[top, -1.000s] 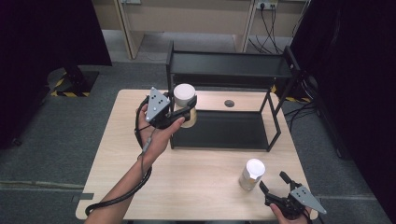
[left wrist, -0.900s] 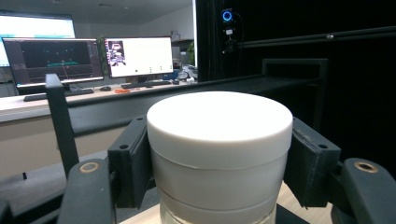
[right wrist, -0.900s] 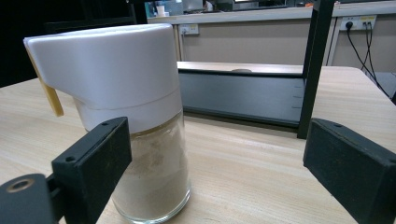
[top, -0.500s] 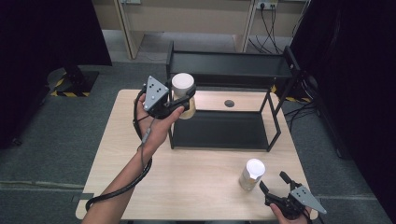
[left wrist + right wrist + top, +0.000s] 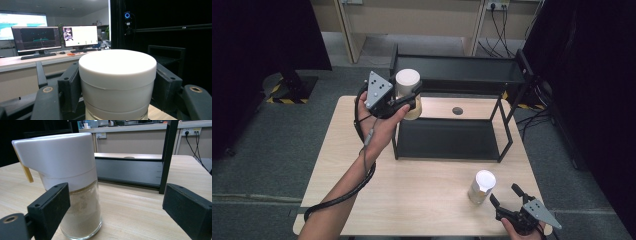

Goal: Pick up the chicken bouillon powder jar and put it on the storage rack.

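From above the person's side we look forward and down on the whole table [image 5: 432, 200] and black rack [image 5: 452, 100]. Riding the left gripper [image 5: 117, 82], we face level, tight against a white-lidded jar [image 5: 117, 75]. Riding the right gripper [image 5: 117, 215], we sit low, close to a second jar [image 5: 75, 195], sharing the rack with the high view.

Left gripper view's bottom edge cuts off the white-lidded jar [image 5: 117, 85]

I count two white-capped jars, one [image 5: 408, 91] raised by the table's [image 5: 432, 205] far left corner and one [image 5: 481, 186] near its front right corner, plus one black rack [image 5: 455, 75].
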A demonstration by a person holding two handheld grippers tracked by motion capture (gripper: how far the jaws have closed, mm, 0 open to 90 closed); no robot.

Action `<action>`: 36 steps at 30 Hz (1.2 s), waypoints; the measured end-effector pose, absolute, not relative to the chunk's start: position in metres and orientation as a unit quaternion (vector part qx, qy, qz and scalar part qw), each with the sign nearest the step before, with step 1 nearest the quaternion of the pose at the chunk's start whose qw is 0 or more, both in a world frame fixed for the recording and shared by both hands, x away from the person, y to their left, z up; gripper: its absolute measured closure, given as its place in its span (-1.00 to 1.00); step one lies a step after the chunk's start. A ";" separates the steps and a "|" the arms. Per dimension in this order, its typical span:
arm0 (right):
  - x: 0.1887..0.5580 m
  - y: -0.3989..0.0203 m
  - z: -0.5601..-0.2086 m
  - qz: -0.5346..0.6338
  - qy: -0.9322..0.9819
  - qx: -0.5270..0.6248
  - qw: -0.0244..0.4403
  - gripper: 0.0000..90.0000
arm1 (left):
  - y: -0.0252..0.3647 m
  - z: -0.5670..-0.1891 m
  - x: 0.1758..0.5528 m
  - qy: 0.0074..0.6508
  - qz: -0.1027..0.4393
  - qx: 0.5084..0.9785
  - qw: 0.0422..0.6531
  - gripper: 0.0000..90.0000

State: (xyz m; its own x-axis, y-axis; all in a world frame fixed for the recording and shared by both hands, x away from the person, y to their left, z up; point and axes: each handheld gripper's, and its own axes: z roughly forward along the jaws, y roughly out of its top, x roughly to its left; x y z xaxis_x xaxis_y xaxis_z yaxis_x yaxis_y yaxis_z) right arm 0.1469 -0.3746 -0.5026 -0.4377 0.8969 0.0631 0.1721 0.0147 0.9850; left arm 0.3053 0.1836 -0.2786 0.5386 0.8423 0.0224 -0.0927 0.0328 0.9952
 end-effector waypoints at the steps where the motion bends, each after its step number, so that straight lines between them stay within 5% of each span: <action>1: 0.147 -0.375 -0.503 0.562 0.635 0.421 0.322 -0.83 | 0.183 -0.278 0.306 0.316 0.362 0.592 0.647 -0.25; 36: 0.147 -0.375 -0.503 0.564 0.633 0.421 0.322 -0.83 | 0.176 -0.231 0.321 0.323 0.380 0.581 0.644 -0.25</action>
State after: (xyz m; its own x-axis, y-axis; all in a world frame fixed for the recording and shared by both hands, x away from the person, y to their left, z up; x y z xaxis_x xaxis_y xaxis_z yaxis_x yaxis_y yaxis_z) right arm 0.1470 -0.3755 -0.5033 -0.4376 0.8966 0.0679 0.1706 0.0086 0.9853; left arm 0.3211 0.1761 -0.2309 0.5035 0.8636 0.0253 -0.1143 0.0375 0.9927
